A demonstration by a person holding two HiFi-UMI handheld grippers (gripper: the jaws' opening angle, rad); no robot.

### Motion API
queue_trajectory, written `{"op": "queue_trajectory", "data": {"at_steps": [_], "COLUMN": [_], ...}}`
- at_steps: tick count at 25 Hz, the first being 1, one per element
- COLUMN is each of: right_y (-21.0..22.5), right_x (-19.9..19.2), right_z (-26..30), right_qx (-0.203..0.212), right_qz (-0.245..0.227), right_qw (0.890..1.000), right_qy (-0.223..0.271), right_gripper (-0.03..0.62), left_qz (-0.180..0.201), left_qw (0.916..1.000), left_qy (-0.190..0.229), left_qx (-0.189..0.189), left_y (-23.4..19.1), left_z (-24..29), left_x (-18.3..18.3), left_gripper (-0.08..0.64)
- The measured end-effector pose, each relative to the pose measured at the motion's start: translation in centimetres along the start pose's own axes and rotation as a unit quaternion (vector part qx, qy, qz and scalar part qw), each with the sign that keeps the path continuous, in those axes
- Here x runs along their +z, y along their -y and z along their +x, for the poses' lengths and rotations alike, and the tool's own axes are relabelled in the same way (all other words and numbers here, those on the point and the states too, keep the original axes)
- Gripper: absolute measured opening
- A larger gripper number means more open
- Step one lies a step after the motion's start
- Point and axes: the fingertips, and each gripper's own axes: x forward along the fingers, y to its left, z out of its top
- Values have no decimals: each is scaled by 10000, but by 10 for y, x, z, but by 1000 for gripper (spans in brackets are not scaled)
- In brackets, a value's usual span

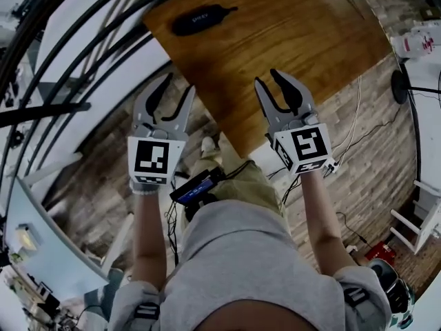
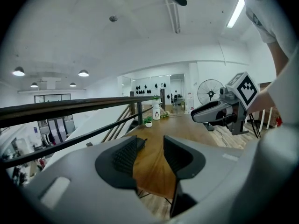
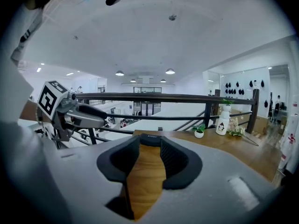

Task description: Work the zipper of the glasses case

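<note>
The black glasses case lies zipped near the far left corner of the wooden table. My left gripper hangs over the floor just off the table's left edge, well short of the case. Its jaws stand apart with nothing between them, as the left gripper view confirms, where the case peeks past the left jaw tip. My right gripper hovers over the table's near end, open and empty. In the right gripper view the case lies far ahead in line with the gap.
A white bottle and a small potted plant stand at the table's far end. A dark railing runs along the left, over a drop. A standing fan and floor cables are to the right.
</note>
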Motion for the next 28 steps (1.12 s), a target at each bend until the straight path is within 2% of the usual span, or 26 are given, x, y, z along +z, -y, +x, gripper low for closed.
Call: {"op": "queue_trajectory", "data": {"at_steps": [10, 19, 22, 28], "right_y": [42, 65, 67, 75], "right_x": [-16, -37, -45, -58], "right_z": [52, 104, 119, 145], "right_qx": [503, 857, 947, 1093], "right_qz": [-76, -101, -105, -102], "right_qw": [9985, 9954, 9944, 9923], "right_qy": [-213, -409, -457, -572], "right_gripper": [137, 137, 137, 137], "left_qz": [323, 918, 1073, 1561], "left_qw": [9988, 9915, 9875, 9734], "left_qy": [-311, -895, -1133, -1652], "left_qx": [196, 208, 223, 301], "left_y": [-18, -41, -51, -65], "left_z": [73, 139, 156, 180], "left_x": [-20, -48, -63, -88], "left_gripper": [225, 271, 289, 307]}}
